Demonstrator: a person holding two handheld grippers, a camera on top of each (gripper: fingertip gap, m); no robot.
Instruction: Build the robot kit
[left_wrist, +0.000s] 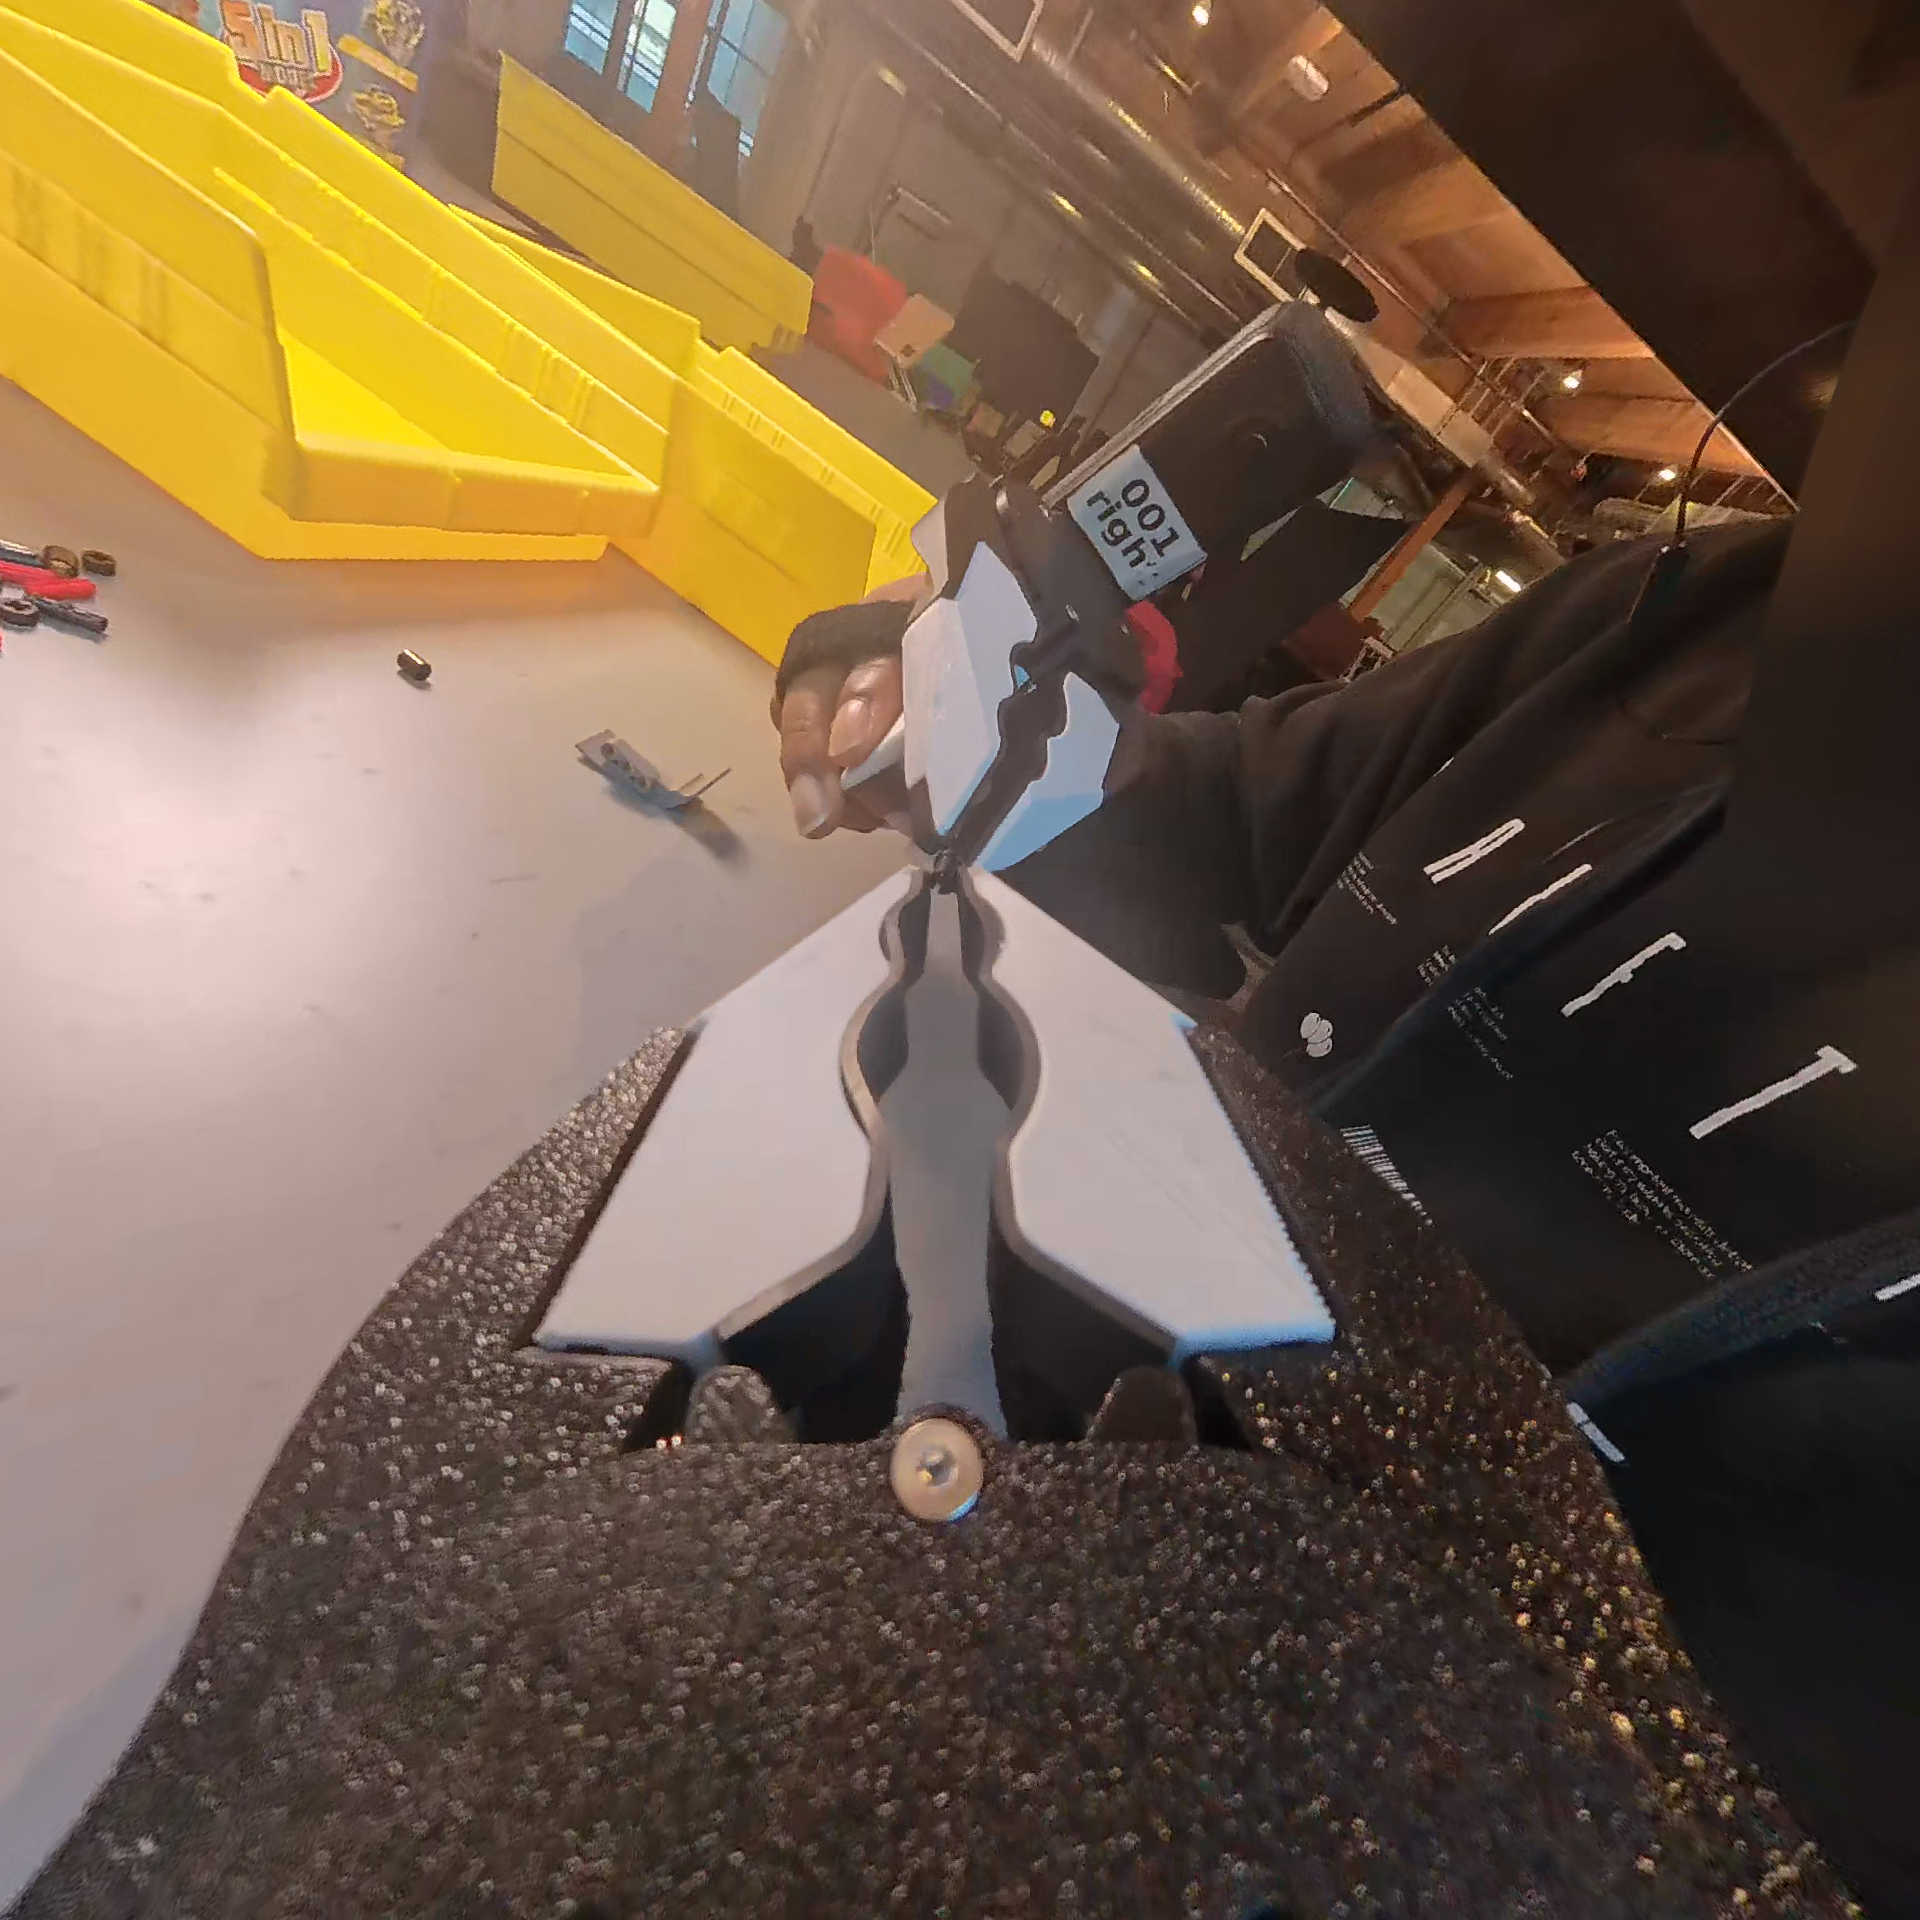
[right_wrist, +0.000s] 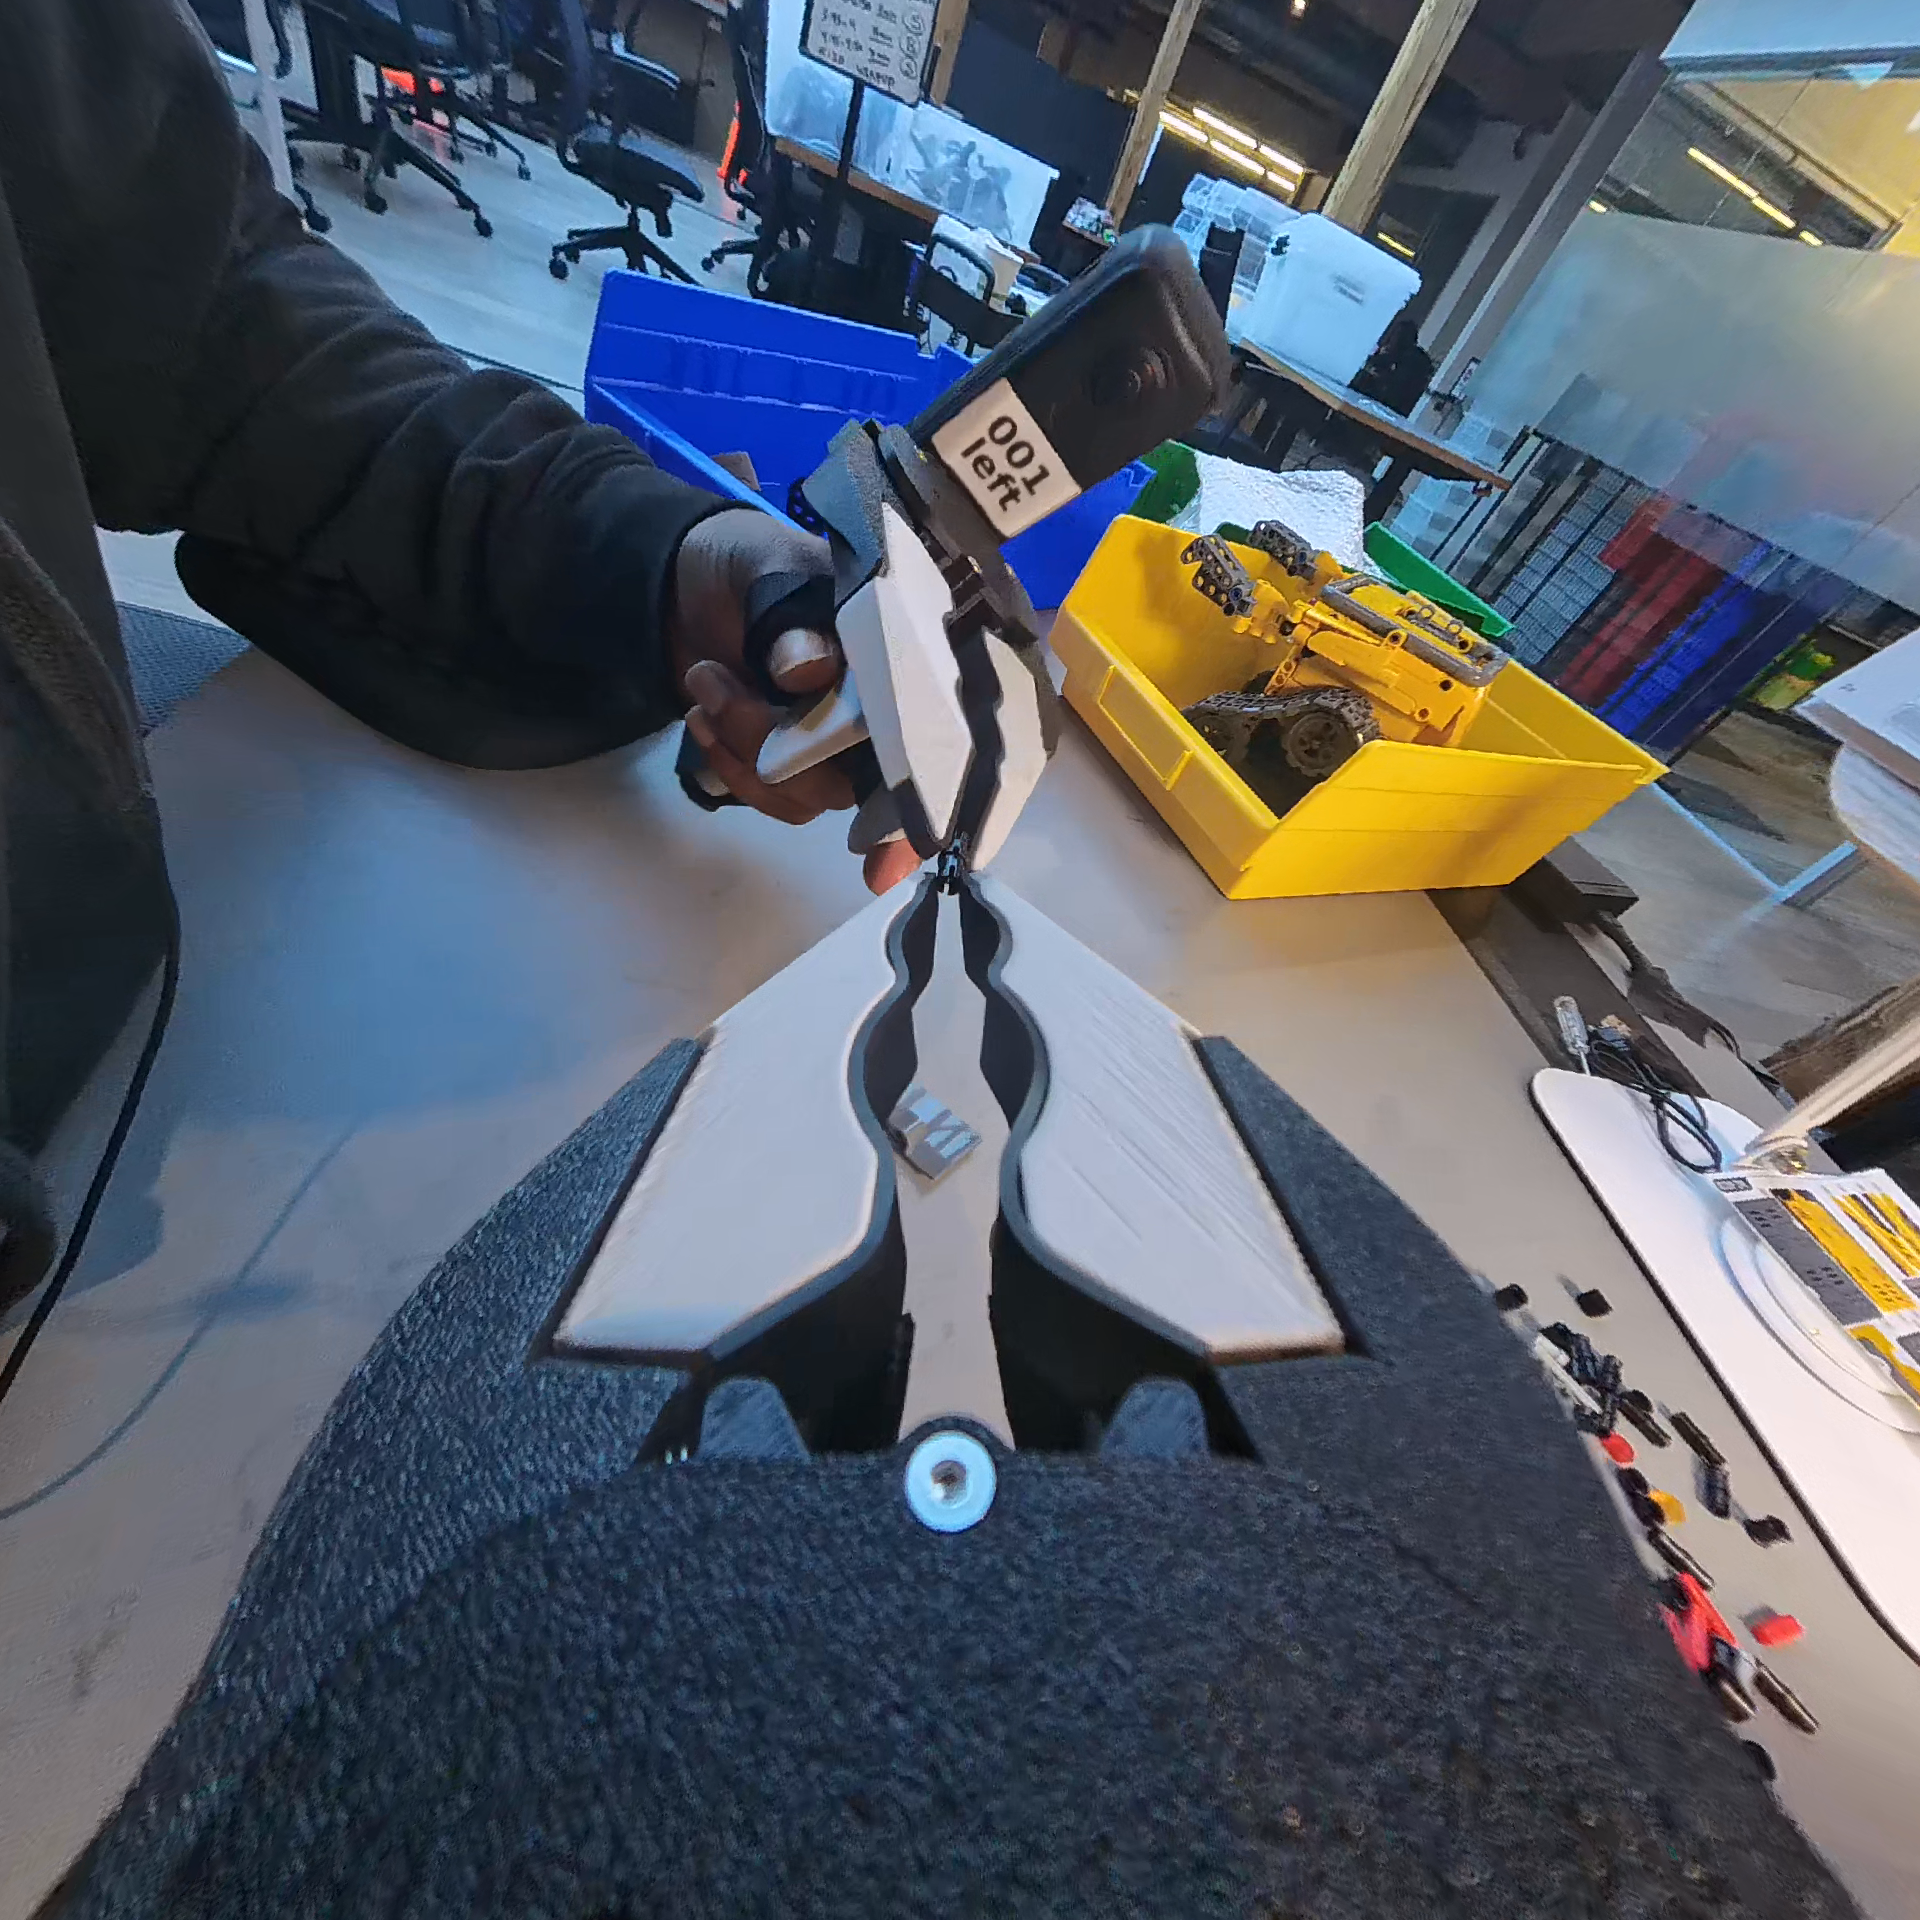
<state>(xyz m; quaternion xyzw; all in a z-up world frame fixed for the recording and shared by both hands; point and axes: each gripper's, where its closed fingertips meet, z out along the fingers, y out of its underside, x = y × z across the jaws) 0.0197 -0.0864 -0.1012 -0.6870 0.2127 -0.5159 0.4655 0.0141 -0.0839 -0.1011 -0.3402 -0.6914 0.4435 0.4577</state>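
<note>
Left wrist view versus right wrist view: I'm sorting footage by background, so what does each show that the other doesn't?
Only the left wrist view shows the stacked empty yellow bins and a small grey part. Only the right wrist view shows a blue bin and a yellow bin holding a tracked toy vehicle. Both show the grey table, with the left gripper and right gripper meeting tip to tip, jaws shut on a tiny dark piece.

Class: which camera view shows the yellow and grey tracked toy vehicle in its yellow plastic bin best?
The right wrist view: the yellow and grey tracked toy vehicle lies in plain sight in the yellow plastic bin. The left wrist view shows nothing of it.
</note>
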